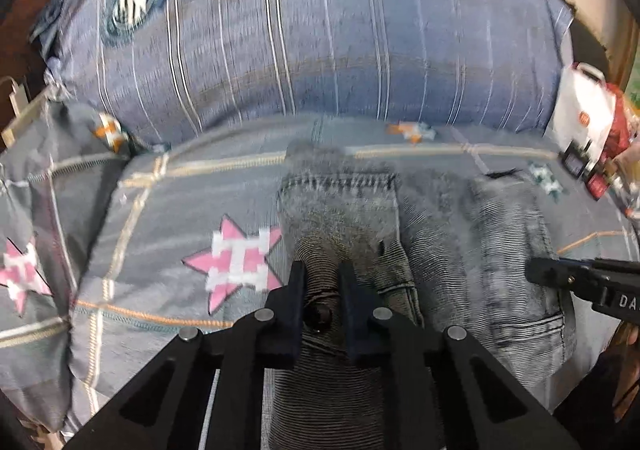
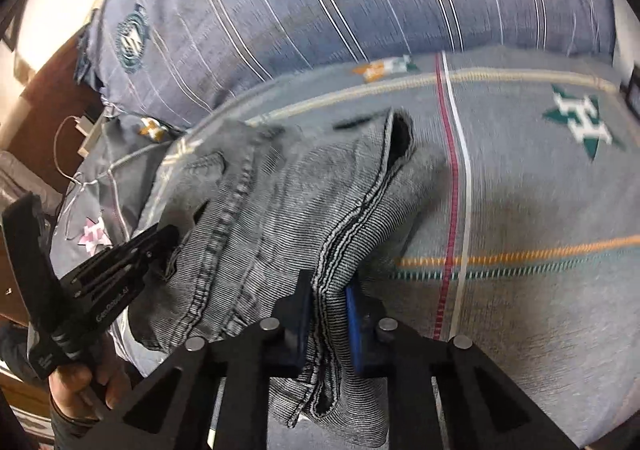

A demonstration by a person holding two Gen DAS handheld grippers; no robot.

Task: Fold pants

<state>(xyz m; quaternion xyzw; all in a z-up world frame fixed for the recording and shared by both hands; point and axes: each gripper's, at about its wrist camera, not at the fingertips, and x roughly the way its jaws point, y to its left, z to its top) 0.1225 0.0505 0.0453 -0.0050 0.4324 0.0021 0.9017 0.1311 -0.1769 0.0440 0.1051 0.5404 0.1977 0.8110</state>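
Nearest in the left wrist view, the left hand-held gripper (image 1: 322,282) has its black fingers drawn close together on a raised fold of the grey washed-denim pants (image 1: 340,217), with cloth bunched between them. In the right wrist view, the right hand-held gripper (image 2: 328,290) is likewise nearly closed, its blue-faced pads pinching a doubled seam edge of the pants (image 2: 280,201). The same view shows the left hand-held gripper at the lower left, gripped by a person's hand (image 2: 80,382), its tip against the pants' left side. The right hand-held gripper's black tip (image 1: 560,274) enters the left view from the right edge, lying on the denim.

The pants lie crumpled on a bed, on a grey bedsheet with orange and cream lines and star patches (image 1: 180,209). A pink-and-white star (image 1: 240,258) sits just left of the pants; a green-and-white star (image 2: 584,121) lies well to their right.

Beyond the pants, a large blue-grey striped pillow with a round badge (image 1: 320,29) spans the bed's far side. To the far right stands a white bag with a handle (image 1: 584,109) beside some red and dark packages, too blurred to identify. At the far left, a white cable (image 2: 68,153) trails off the bed's edge near brown wooden furniture (image 2: 40,109).
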